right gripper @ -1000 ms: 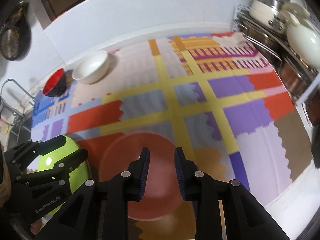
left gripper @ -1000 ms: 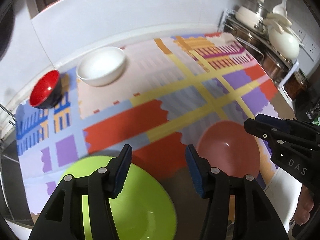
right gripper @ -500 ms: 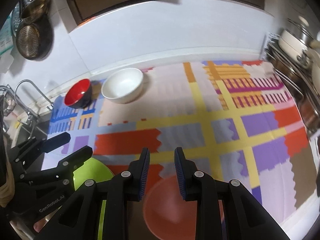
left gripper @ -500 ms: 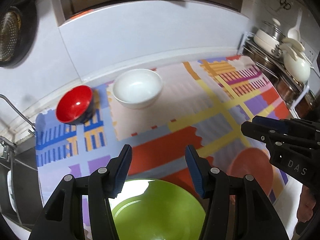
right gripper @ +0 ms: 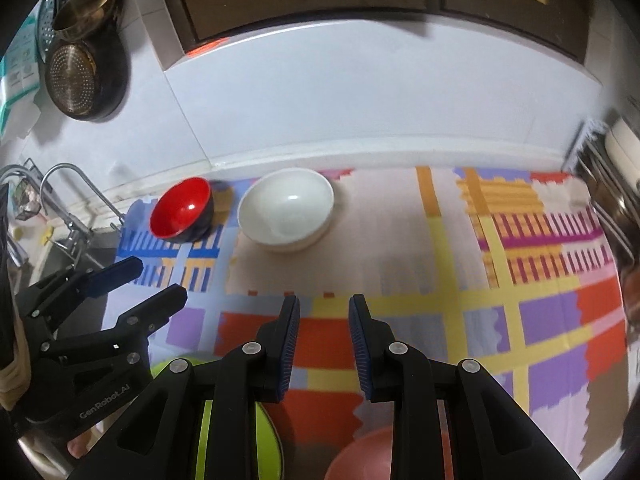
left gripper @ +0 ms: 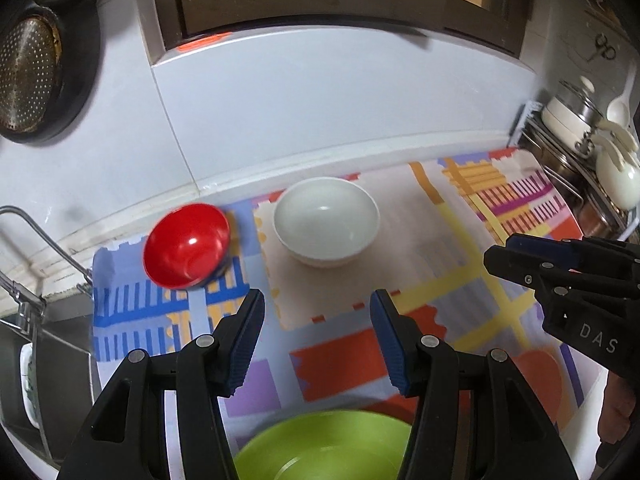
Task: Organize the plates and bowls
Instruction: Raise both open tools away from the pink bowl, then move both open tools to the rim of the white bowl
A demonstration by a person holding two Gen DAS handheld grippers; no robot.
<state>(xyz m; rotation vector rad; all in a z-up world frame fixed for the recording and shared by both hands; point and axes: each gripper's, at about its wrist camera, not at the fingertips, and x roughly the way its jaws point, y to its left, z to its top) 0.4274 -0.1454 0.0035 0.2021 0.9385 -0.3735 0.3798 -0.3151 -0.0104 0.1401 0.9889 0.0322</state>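
**Four dishes spread over the mat, none gathered yet**

A kitchen counter runs along a pale tiled wall under dark cabinets, covered by a patchwork mat of orange, purple and yellow blocks. A sink tap stands off to the left and a rack of pots to the right.

Judging by how things lie, the sorting has hardly begun. Ahead of both hand-held grippers, near the wall, the red bowl and the white bowl stand side by side, close but apart, each upright and empty. Close under the tools at the near edge lie the green plate, below the left hand-held gripper, and the pink plate, just below and right of the right hand-held gripper. Nothing is stacked: bowls sit at the far side, plates at the near side, and the two plates lie apart from each other. What seems left is to nest the bowls and put one plate on the other, or carry all to one place.

The left one's jaws stand well apart with nothing between them; the right one's jaws are nearly together, a narrow gap showing, also empty.

Readable writing: "DAS" on the side of the right tool, seen from the left camera, and "GenRobot.AI" on the left tool, seen from the right camera. A packet hanging at the far left carries print too small to read.
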